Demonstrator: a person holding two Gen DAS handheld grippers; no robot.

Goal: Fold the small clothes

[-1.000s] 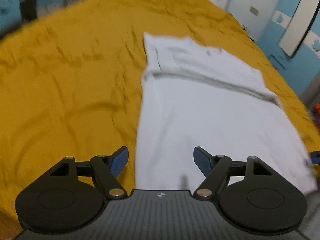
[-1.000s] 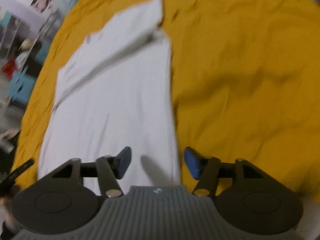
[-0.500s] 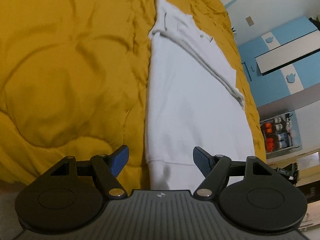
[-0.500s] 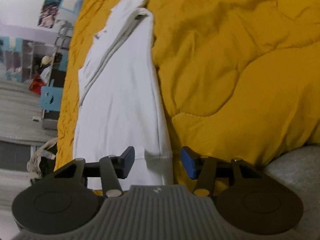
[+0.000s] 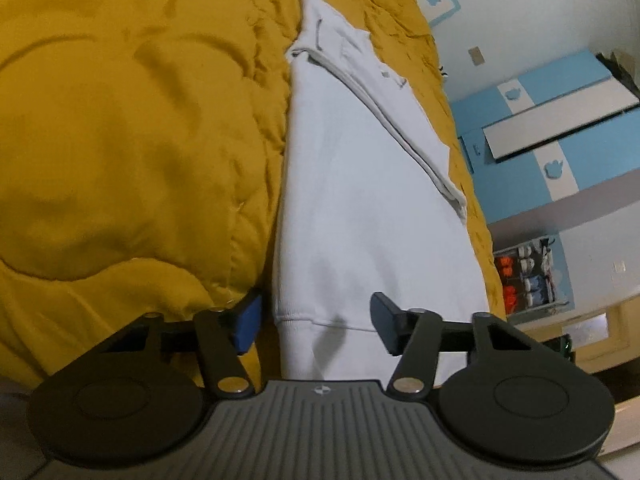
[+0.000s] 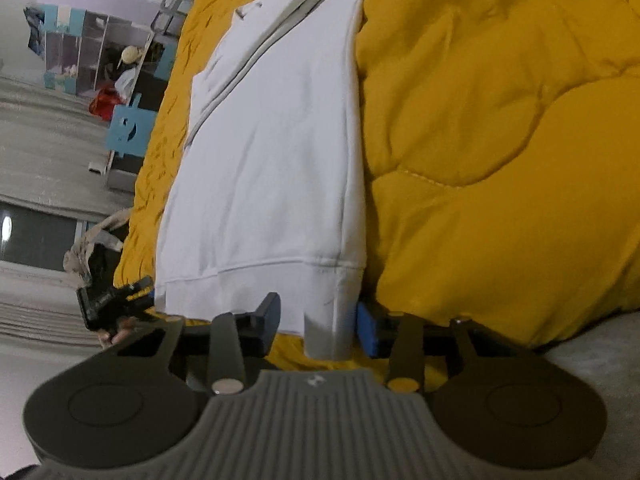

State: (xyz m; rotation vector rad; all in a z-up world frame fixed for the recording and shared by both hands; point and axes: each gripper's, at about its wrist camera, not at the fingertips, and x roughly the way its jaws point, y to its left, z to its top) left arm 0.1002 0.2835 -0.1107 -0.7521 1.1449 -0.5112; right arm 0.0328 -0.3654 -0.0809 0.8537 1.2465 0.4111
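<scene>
While fingers (image 5: 248,322) close, garment (image 5: 360,200) hem between, bedspread (image 5: 120,140) around

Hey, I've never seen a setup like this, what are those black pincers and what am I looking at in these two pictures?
Those are two hand-held grippers, each carrying a camera that looks along its fingers. One picture is from the left gripper, the other from the right gripper. A white garment, partly folded, lies on a yellow quilt. Each gripper sits at a near corner of the hem, jaws just closing with cloth between them; neither visibly pinches it yet.
</scene>
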